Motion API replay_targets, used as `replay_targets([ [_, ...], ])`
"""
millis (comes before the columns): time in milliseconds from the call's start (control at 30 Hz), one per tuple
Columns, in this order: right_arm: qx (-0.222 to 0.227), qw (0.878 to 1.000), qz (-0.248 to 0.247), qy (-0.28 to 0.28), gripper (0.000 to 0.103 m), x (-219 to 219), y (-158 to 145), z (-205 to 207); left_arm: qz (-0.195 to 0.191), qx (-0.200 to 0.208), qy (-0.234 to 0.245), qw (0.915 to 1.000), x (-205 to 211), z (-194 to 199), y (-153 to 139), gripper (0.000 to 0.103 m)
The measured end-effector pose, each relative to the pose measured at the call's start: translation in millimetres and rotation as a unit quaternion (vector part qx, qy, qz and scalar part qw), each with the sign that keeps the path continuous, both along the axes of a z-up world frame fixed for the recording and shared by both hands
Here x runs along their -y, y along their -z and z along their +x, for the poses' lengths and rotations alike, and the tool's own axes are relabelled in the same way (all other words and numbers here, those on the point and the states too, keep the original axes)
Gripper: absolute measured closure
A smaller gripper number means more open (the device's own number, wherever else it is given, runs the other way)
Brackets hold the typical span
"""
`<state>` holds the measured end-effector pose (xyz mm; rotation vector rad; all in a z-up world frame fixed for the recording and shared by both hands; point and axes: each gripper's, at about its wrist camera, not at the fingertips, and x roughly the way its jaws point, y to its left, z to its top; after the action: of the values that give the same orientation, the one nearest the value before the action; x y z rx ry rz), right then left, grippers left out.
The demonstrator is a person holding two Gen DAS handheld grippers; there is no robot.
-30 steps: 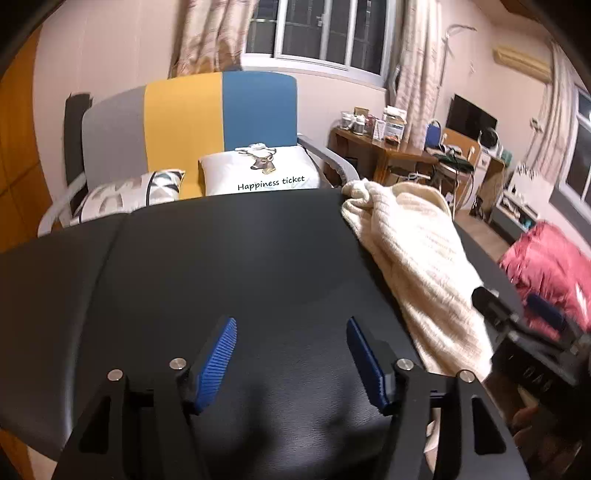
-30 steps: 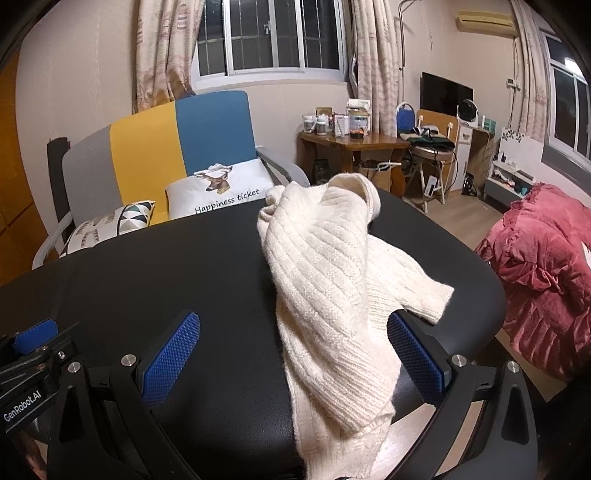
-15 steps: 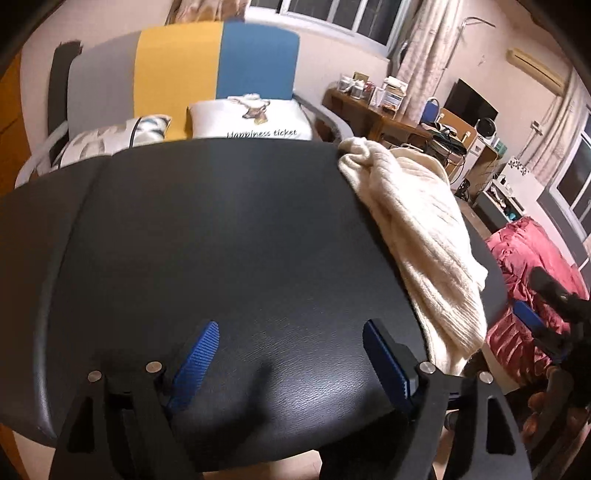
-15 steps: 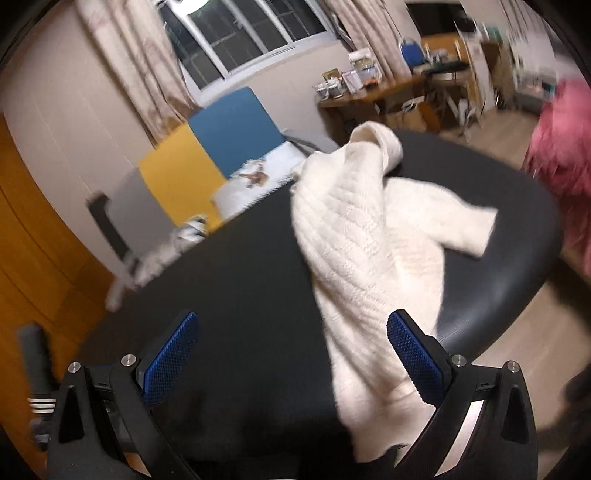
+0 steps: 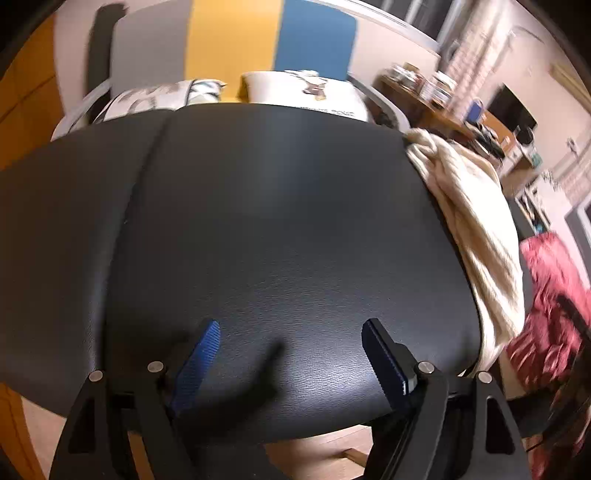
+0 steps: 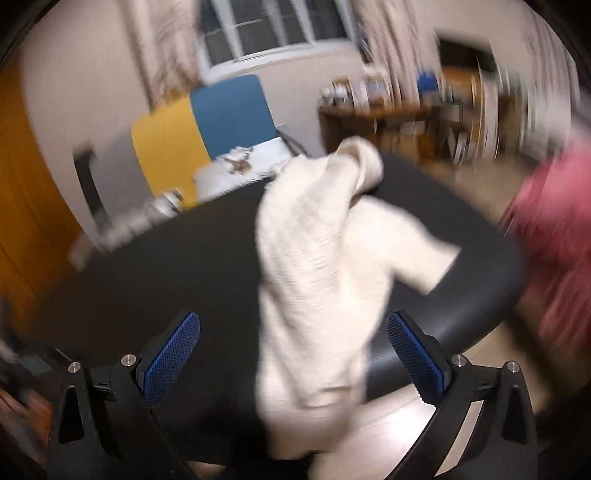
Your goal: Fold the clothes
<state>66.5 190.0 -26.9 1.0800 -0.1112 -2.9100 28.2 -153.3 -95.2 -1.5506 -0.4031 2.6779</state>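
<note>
Grey, yellow and blue sofa, two cushions, cluttered wooden desk, red quilt, window

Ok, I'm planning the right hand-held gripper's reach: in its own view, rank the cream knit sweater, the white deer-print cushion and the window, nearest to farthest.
1. Cream knit sweater: draped over the black table, between the fingers of the right hand-held gripper.
2. White deer-print cushion: behind the table, left of centre.
3. Window: back wall, top.

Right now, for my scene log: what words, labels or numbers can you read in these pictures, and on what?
None can be read.
White pillow: a dark line of print at its lower edge, too blurred and cut off by the black table.
Right wrist view: motion blur, nothing legible.
</note>
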Motion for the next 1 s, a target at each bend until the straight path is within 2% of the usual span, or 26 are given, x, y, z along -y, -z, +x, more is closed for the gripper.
replay_targets([
  [67, -0.013, 0.998, 0.053, -0.015, 0.000, 11.1, -3.7, 9.6, 0.016, 0.000, -0.002, 0.9999, 0.2, -1.6, 1.4, 0.022],
  [100, -0.017, 0.998, 0.062, -0.022, 0.000, 13.2, -3.9, 14.6, 0.025, 0.000, -0.002, 0.9997, 0.3, -2.4, 2.0, 0.022],
  [167, -0.018, 0.997, 0.064, -0.035, 0.000, 14.1, -1.3, 21.0, 0.038, 0.007, 0.007, 0.9992, -6.3, -5.3, 5.3, 0.022],
  [233, -0.016, 0.997, 0.061, -0.046, 0.000, 14.8, 0.9, 26.5, 0.039, 0.017, 0.044, 0.9981, -25.9, -12.9, 6.3, 0.022],
  [300, -0.013, 0.997, 0.047, -0.053, 0.000, 16.0, 0.7, 27.7, 0.041, 0.019, 0.087, 0.9952, -51.8, -17.1, 5.9, 0.021],
  [433, -0.010, 0.999, -0.023, -0.040, 0.000, -4.7, -1.9, 35.5, 0.035, 0.032, 0.166, 0.9849, -102.2, -20.7, 8.1, 0.018],
  [533, -0.018, 0.998, -0.056, -0.009, 0.000, -24.8, -5.7, 50.1, 0.016, 0.044, 0.212, 0.9761, -128.8, -12.7, 15.4, 0.018],
  [633, -0.018, 0.997, -0.077, 0.026, 0.000, -39.1, -1.9, 59.5, 0.013, 0.023, 0.210, 0.9774, -122.7, -3.1, 7.0, 0.025],
  [733, -0.005, 0.995, -0.094, 0.034, 0.000, -41.8, 4.8, 53.6, 0.000, -0.021, 0.172, 0.9849, -94.5, -0.9, -15.3, 0.027],
  [833, 0.009, 0.995, -0.101, 0.022, 0.000, -33.5, 9.1, 39.4, 0.010, -0.035, 0.121, 0.9920, -58.4, -9.0, -26.3, 0.027],
  [933, 0.028, 0.994, -0.101, 0.007, 0.000, -25.3, 10.6, 9.3, 0.022, -0.036, 0.081, 0.9958, -25.3, -20.5, -32.6, 0.027],
  [1000, 0.027, 0.992, -0.119, -0.014, 0.000, -22.9, 3.6, -16.2, 0.020, -0.044, 0.052, 0.9974, -2.1, -24.3, -38.6, 0.027],
])
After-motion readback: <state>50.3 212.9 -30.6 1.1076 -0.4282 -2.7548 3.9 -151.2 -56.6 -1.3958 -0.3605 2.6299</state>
